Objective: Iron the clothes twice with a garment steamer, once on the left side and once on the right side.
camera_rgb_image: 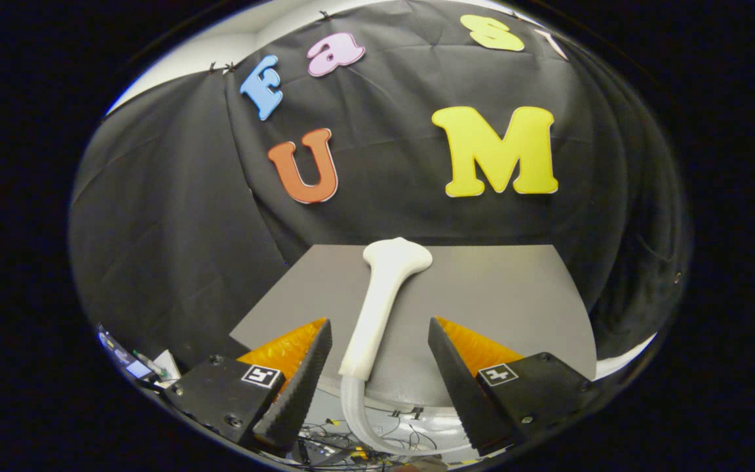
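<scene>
claw (pixel 379 337): wide apart, gripping nothing | garment steamer (pixel 384 298): white, lying on grey bench (pixel 508 288), handle between the fingers, head beyond them at frame centre

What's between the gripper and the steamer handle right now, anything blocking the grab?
Nothing visible. The gripper is open and the white garment steamer lies on the grey table with its handle end already between the fingers, neither touching it. Its hose trails down off the table edge below the fingers.
</scene>
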A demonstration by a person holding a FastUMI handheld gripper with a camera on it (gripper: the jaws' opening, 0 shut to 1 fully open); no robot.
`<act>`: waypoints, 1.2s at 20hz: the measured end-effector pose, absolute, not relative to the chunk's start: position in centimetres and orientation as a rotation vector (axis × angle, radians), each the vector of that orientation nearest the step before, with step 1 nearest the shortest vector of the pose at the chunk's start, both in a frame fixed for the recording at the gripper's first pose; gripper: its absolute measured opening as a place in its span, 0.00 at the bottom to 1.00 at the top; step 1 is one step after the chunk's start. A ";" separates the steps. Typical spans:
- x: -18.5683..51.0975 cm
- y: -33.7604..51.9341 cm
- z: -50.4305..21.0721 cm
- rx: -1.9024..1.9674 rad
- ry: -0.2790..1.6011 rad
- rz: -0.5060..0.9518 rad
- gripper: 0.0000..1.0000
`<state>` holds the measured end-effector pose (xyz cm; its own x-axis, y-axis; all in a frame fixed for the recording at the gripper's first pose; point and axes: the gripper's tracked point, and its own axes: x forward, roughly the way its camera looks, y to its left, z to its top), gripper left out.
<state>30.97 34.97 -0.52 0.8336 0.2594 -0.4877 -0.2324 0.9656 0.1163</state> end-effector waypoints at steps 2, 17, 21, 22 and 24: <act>32.9 35.8 -1.5 0.048 0.568 0.247 0.94; 37.9 38.5 -6.7 0.085 0.760 0.128 0.48; 37.7 38.6 -6.1 0.147 0.724 0.124 0.38; 37.6 38.6 -5.3 0.166 0.696 0.134 0.37; 36.7 38.1 -3.3 0.182 0.628 0.157 0.34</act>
<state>36.70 38.11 -3.28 0.7982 0.2002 -0.5682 -0.0904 0.9723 0.2156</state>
